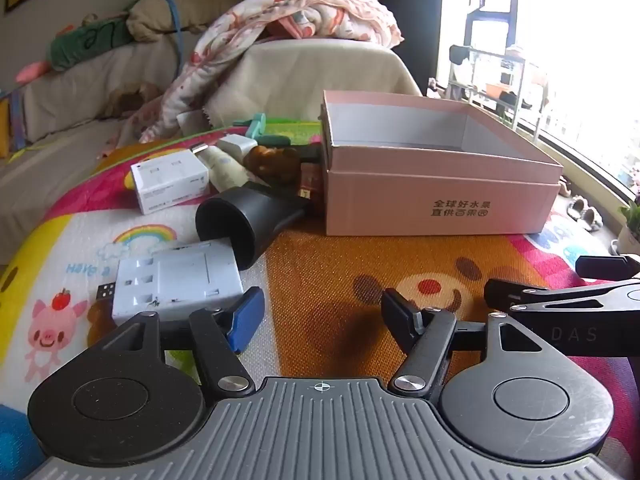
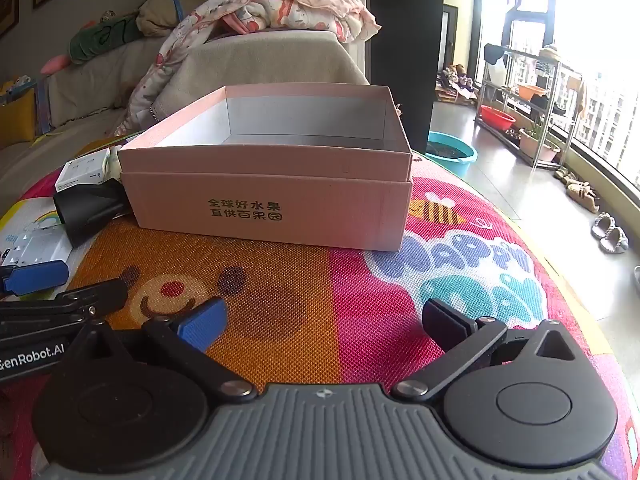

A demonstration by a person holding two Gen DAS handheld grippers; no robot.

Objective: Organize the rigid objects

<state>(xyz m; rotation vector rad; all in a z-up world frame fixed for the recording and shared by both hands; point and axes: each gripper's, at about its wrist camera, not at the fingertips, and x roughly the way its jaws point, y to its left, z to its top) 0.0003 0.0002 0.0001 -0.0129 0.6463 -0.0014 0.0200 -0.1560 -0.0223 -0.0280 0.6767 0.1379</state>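
An open pink cardboard box (image 1: 440,196) stands on a colourful play mat; it also shows in the right wrist view (image 2: 272,200) and looks empty inside. Left of it lie a black hair-dryer nozzle (image 1: 244,220), a white multi-socket adapter (image 1: 180,280), a small white box (image 1: 170,184), a cream tube (image 1: 226,168) and a brown toy (image 1: 274,160). My left gripper (image 1: 322,316) is open and empty, low over the mat, just right of the adapter. My right gripper (image 2: 324,324) is open and empty, in front of the box.
The play mat (image 2: 340,280) covers a raised surface with its edge at the right. A sofa with a blanket (image 1: 280,20) stands behind. A teal basin (image 2: 452,152), a shelf rack (image 2: 520,108) and slippers (image 2: 610,234) are on the floor at the right.
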